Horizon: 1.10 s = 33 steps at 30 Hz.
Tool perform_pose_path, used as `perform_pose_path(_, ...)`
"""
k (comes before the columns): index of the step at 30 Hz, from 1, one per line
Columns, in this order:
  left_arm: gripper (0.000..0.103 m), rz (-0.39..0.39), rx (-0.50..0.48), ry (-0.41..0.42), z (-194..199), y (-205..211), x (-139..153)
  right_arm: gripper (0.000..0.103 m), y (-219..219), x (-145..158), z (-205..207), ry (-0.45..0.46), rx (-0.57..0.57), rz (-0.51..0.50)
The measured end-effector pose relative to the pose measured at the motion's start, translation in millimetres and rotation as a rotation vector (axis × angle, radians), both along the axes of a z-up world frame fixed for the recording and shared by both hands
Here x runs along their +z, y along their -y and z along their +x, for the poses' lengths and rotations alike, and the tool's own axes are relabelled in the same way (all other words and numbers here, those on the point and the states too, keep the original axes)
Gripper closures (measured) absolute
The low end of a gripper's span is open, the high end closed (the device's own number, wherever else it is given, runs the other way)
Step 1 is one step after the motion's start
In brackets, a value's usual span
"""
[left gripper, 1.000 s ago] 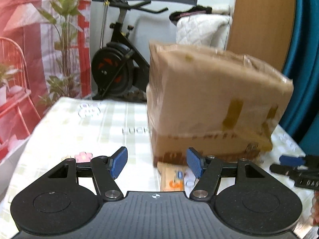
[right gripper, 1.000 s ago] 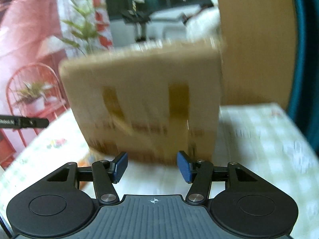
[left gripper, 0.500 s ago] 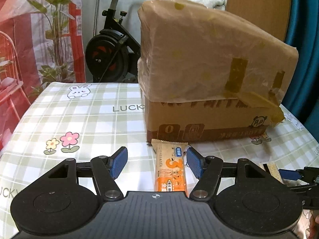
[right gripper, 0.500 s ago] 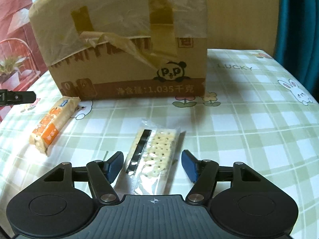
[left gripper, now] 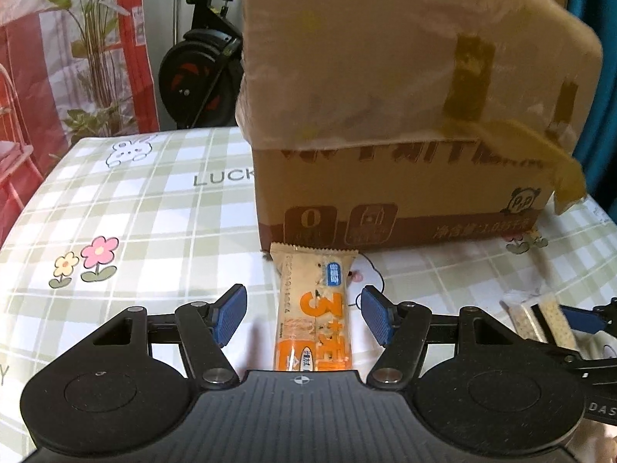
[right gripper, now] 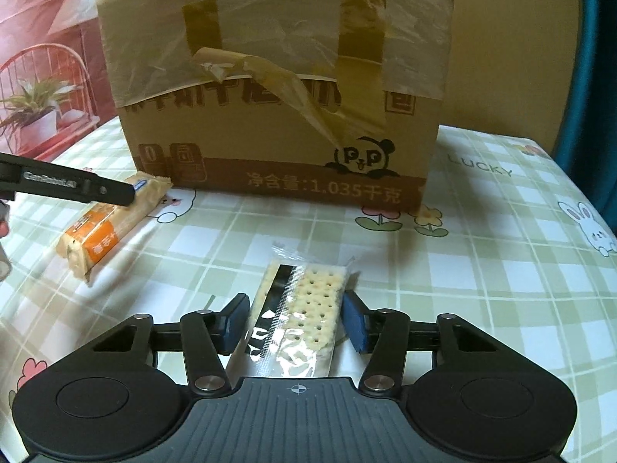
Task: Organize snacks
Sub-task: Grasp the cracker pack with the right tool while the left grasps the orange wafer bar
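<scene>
Snacks lie on the checked worktop [right gripper: 482, 239] ahead of a taped cardboard box [right gripper: 277, 77], whose inside cannot be seen. An orange wafer bar [left gripper: 314, 308] lies lengthwise between the wide-spread jaws of the left gripper [left gripper: 304, 316], touching neither pad. A clear cracker pack [right gripper: 297, 308] sits between the jaws of the right gripper [right gripper: 295, 322]. Half a second ago those jaws stood apart from the pack; they have since narrowed, both pads now against its wrapper.
</scene>
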<state>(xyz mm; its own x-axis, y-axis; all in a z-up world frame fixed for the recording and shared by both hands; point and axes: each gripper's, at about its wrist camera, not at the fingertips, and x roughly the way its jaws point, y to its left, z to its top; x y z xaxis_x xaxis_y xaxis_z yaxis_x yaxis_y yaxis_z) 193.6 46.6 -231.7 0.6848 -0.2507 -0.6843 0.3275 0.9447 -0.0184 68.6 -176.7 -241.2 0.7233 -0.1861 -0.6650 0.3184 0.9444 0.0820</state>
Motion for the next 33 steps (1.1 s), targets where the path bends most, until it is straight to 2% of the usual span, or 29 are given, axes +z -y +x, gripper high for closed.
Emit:
perform_pose_path(4,0.035,0.018,-0.004,-0.013,-4,6,-7,0.054,-1,-1,-2,-0.001,0.002,0.000)
perform_pose_path(6,0.039,0.031,0.007,-0.014,-8,7,-10,0.053,-1,0,-4,-0.002,-0.002,0.006)
perform_pose_path(7,0.057,0.033,0.012,-0.016,-10,7,-12,0.053,-2,0,-6,0.000,-0.003,0.007)
perform_pose_path(8,0.064,0.035,0.021,-0.020,-12,6,-13,0.053,-2,-1,-7,0.001,-0.004,0.006)
perform_pose_path(11,0.065,0.014,0.055,-0.008,-20,3,-13,0.053,-2,-1,-10,0.004,-0.003,0.002)
perform_pose_path(16,0.065,-0.073,0.127,-0.006,-38,-5,-8,0.053,-2,-1,-13,0.000,-0.003,0.007)
perform_pose_path(26,0.065,-0.092,0.148,0.069,-76,-9,10,0.050,-5,-1,-24,0.006,-0.004,0.011)
perform_pose_path(29,0.065,-0.083,0.141,0.074,-82,-8,8,0.057,-8,-2,-26,0.013,0.008,-0.003)
perform_pose_path(33,0.065,-0.095,0.147,0.077,-86,-12,12,0.060,-11,0,-29,0.045,0.024,-0.026)
